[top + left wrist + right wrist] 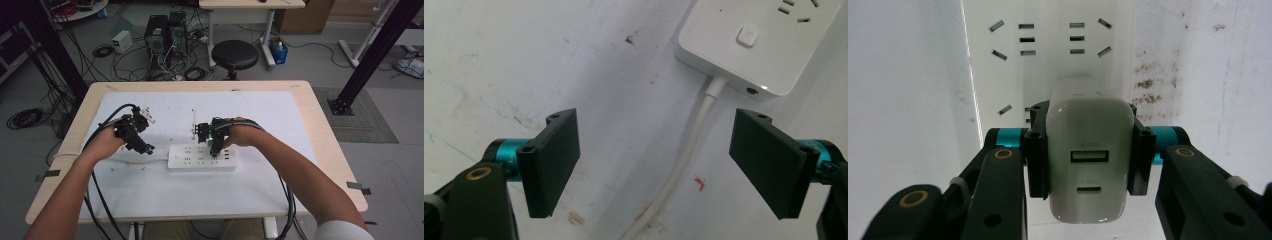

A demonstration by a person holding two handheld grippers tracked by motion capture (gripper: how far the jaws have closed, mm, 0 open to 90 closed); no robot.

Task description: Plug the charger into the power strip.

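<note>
The right gripper [1090, 165] is squeezed tight on a white charger [1090, 165]. One black jaw presses on each side of it. The charger's back end, with its two small ports, faces the camera on that gripper. Its front end points down at the power strip [202, 157], which lies flat on the white surface [150, 190].

In the high view the right gripper [214, 145] hangs right over the middle of the power strip. The charger looks like it is touching the strip or very nearly, but whether its pins are in the holes yet cannot be told from here.

The left gripper [654, 160] has its jaws wide apart and holds nothing. It sits just off the end of the power strip where the white cord [691, 145] comes out. The cord runs between its two jaws without touching them. The strip's round-cornered button [748, 37] is near that same end.

The job now looks like plugging the charger into the strip. To do it well, the person should keep the charger standing straight, not leaning, so the pins meet the slots [1048, 39] squarely. The push should go straight down toward the strip, slow and steady. The grip should stay firm so the smooth charger does not slip or twist between the jaws.

The strip is light and could slide. The left gripper could press down on the cord end of the strip to keep it from moving while the right one pushes.
</note>
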